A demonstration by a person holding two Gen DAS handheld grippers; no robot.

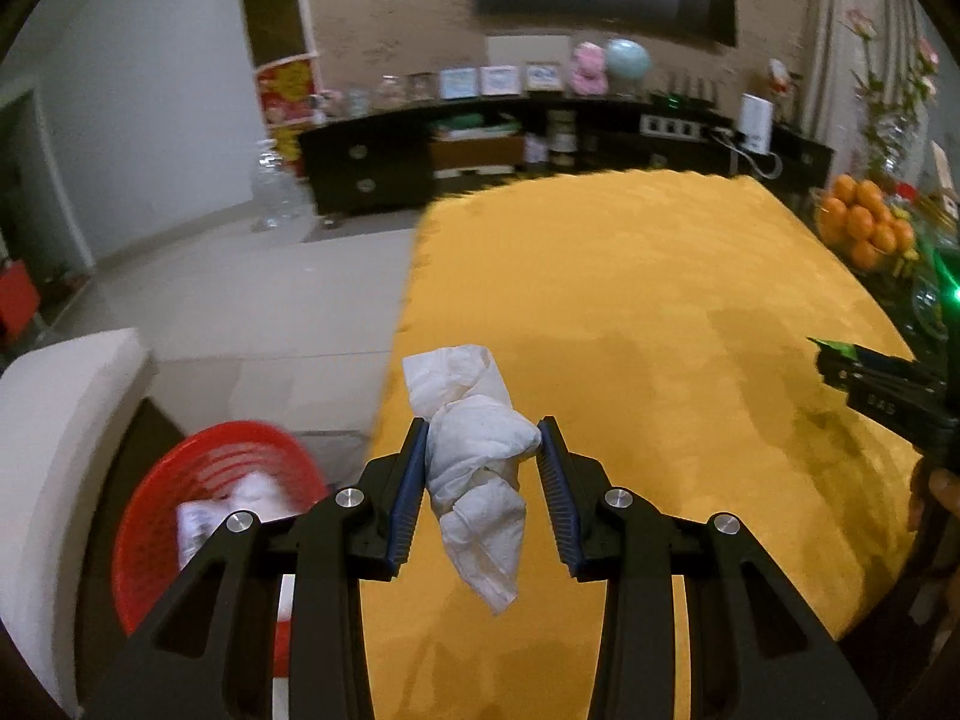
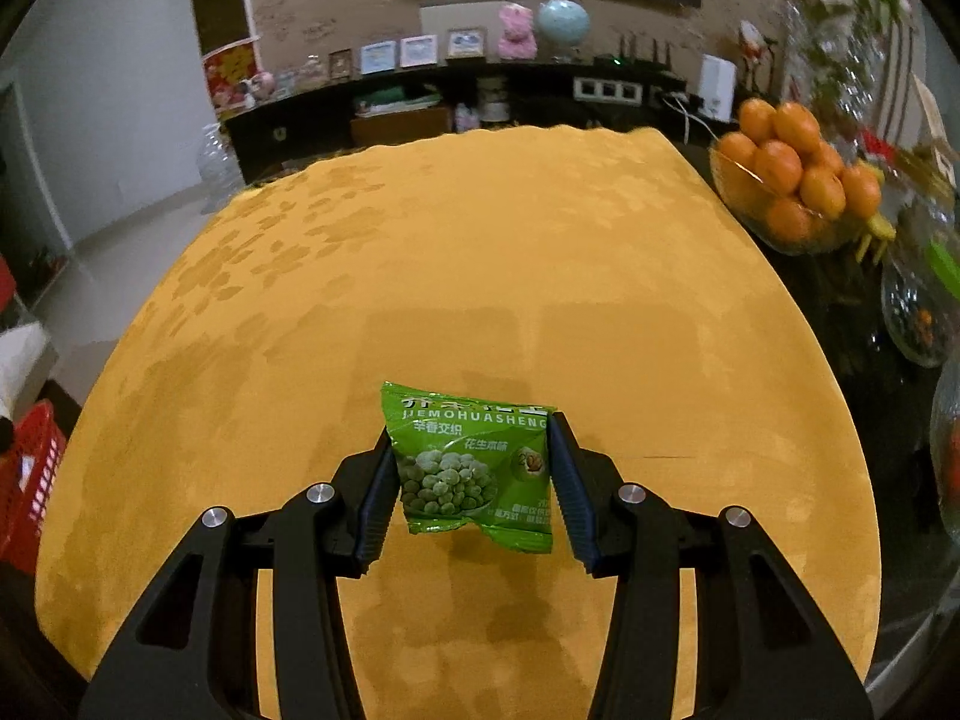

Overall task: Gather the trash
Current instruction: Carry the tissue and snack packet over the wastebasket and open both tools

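A table covered with a mustard-yellow cloth with a faint leaf pattern fills the view ahead of and beneath both tongs. The cloth itself lies bare. To the right of the tongs, where the cloth ends, the dark glossy tabletop carries a glass bowl of oranges and other glassware. Left of and below the left tongs, on the pale floor beside the table, stands a red basket holding white scraps.
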